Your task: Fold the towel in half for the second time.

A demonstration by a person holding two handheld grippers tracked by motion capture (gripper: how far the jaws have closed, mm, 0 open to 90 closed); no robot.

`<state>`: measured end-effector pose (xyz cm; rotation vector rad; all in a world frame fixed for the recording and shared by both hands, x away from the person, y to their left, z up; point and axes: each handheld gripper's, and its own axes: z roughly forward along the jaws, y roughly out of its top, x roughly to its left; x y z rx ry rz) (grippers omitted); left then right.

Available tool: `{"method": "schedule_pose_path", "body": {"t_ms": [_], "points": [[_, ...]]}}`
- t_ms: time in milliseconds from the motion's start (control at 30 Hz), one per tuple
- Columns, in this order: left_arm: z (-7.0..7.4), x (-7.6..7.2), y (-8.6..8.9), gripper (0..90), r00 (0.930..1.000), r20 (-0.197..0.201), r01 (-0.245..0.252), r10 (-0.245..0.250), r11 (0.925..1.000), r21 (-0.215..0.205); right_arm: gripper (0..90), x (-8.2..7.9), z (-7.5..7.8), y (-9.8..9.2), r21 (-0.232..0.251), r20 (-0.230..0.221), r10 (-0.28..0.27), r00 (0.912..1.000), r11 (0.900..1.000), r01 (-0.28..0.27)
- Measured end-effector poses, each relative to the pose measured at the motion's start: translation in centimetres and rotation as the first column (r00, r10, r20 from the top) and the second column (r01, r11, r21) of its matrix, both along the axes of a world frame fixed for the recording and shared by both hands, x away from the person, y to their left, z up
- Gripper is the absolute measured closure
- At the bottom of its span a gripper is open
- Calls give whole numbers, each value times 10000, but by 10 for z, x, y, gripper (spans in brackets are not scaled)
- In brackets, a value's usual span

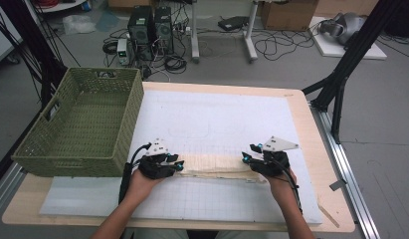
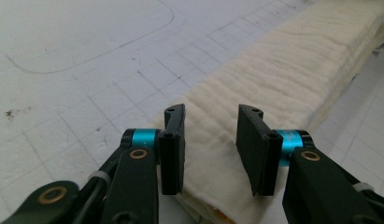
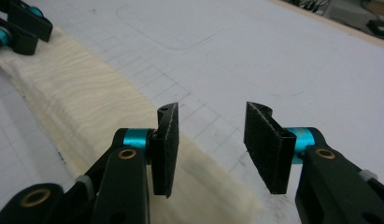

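A long cream cloth (image 1: 214, 168), folded into a narrow strip, lies flat on the white gridded mat (image 1: 217, 114) near the table's front. My left gripper (image 1: 178, 165) is at its left end. In the left gripper view the gripper (image 2: 212, 112) stands open, its jaws straddling the cloth (image 2: 283, 70) without pressing on it. My right gripper (image 1: 248, 153) is at the cloth's right end. In the right gripper view it (image 3: 212, 108) is open too, with the cloth (image 3: 87, 107) under its left jaw and bare mat between the tips. The left gripper (image 3: 21, 28) shows far off.
A green woven basket (image 1: 77, 124) stands empty on the table's left side, close to my left hand. The wooden table edge (image 1: 311, 149) runs along the right of the mat. Computers, cables and boxes sit on the floor beyond the table.
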<state>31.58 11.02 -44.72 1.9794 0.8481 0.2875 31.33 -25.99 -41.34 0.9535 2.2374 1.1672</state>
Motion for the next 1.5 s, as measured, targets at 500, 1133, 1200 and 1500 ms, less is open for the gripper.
{"method": "schedule_pose_path", "body": {"t_ms": [500,1133,1200,1500], "points": [[10,-2,0,524,9976,632,-216,272,9959,-878,547,-16,-34,20,-532,-873,884,9923,9942,-933],[-1,-4,-7,733,9986,61,522,-528,9953,815,558,-27,-28,-19,-430,-919,37,9958,9990,-77],[-2,-4,-7,724,9989,81,454,-462,9957,813,558,-28,-27,-21,-509,-926,-14,9957,9987,-33],[-2,-5,-6,743,9980,208,574,-599,9927,1064,557,-32,-34,-25,-551,-973,-71,9952,9985,18]]}}
